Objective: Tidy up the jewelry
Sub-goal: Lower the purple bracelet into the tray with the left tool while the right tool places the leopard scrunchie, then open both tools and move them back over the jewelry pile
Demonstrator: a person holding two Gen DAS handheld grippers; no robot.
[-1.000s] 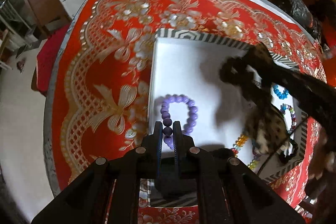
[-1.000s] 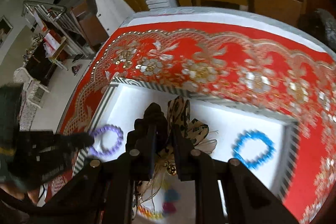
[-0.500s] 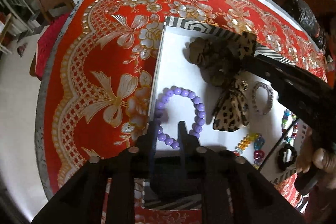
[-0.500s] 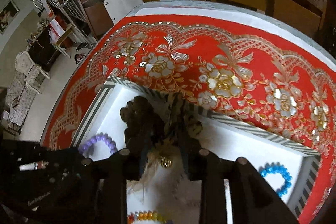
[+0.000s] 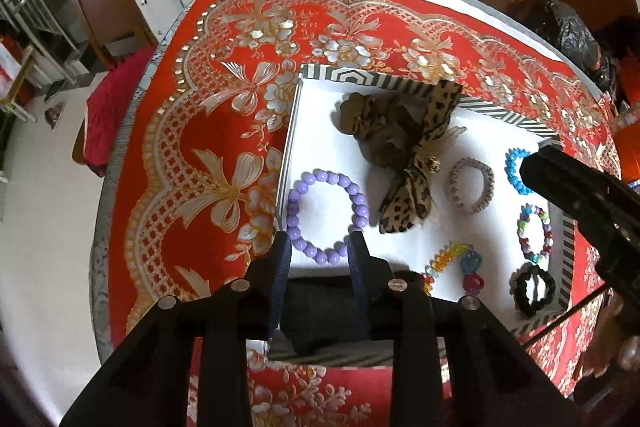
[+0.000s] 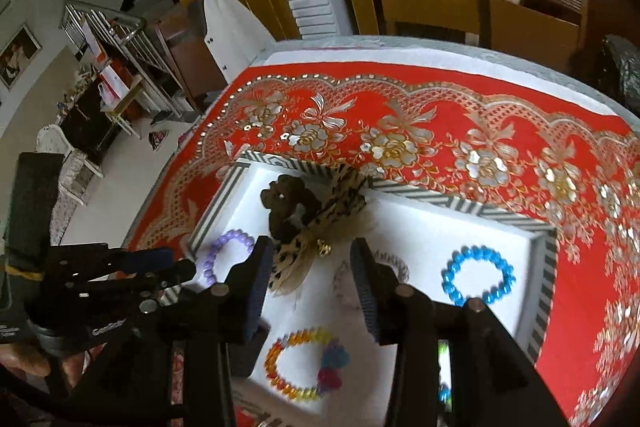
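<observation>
**Both hand-held grippers open above the tray, jewelry laid out inside**

The jewelry is seen lying inside a white tray with a striped rim, set on a red and gold tabletop. The purple bead bracelet is placed flat in the tray's near-left corner, directly ahead of the left hand-held gripper. Its near arc is framed by the two spread fingers, yet no contact can be made out; the left hand-held gripper is judged released and empty.

The leopard-print bow, joined to a brown ruffled scrunchie, is laid with its long axis running from the tray's far rim toward the near side, one tail resting on that rim. It lies just ahead of the right hand-held gripper, whose jaws are parted wide to either side of the bow's lower tail. Nothing is gripped; whether the fingers brush the fabric cannot be told.

A blue bead bracelet is found to the right of the right hand-held gripper, a multicolour bracelet below it, and a pale woven band between bow and blue beads. A pastel bead ring and a black scrunchie are placed by the tray's right wall.

For the bow or the blue bracelet the right hand-held gripper is judged nearer; for the purple bracelet, the left.
</observation>
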